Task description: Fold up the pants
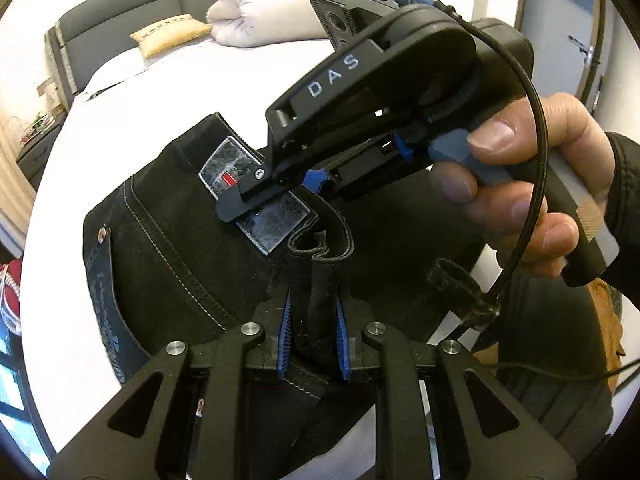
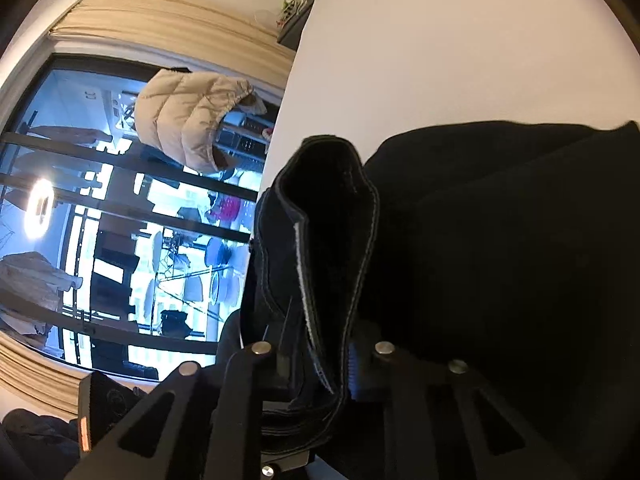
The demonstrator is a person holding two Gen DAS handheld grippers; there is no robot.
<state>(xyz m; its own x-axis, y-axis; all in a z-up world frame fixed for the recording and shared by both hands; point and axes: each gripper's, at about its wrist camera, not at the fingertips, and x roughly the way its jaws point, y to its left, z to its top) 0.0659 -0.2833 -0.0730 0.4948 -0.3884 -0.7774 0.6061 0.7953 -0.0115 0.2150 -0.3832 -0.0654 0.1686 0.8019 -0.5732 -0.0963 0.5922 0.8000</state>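
Bed [image 1: 100,128], folded duvet [image 1: 256,12], yellow pillow [image 1: 168,36]

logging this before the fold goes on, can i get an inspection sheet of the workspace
surface: white bed sheet, pants lying on it
job's things: black pants with a shiny patch
clutter: nothing seen on the sheet by the pants
grippers: left gripper shut on a fold of pants; right gripper shut on a pants edge
cables: black cable looping past the hand
surroundings: grey headboard, yellow pillow, rolled duvet, window, beige jacket
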